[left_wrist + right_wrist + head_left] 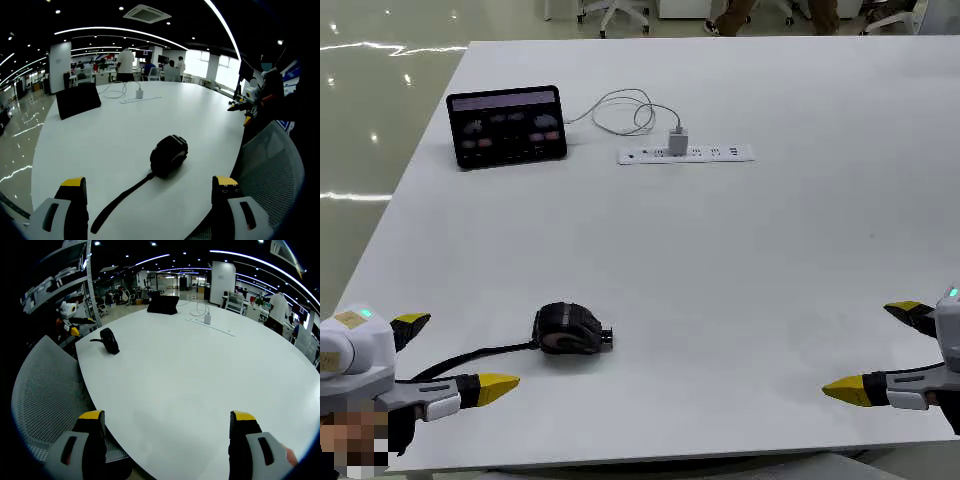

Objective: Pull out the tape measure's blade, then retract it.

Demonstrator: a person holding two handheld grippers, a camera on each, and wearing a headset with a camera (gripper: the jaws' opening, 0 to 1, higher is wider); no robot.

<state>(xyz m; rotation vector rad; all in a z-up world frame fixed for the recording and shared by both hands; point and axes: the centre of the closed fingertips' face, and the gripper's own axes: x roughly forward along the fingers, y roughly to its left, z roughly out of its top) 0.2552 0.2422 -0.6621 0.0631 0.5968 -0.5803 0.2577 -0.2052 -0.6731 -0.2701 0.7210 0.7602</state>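
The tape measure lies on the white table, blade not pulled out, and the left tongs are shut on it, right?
Not quite: the left tongs are open, not shut on it. The tape measure lies on the white table, blade not pulled out, untouched ahead of the tips. The left gripper view shows this.

The left tool (465, 350) and the right tool (860, 350) are each built with a white and grey body, dark jaws ended in pointed yellow tips, and a small green light on top
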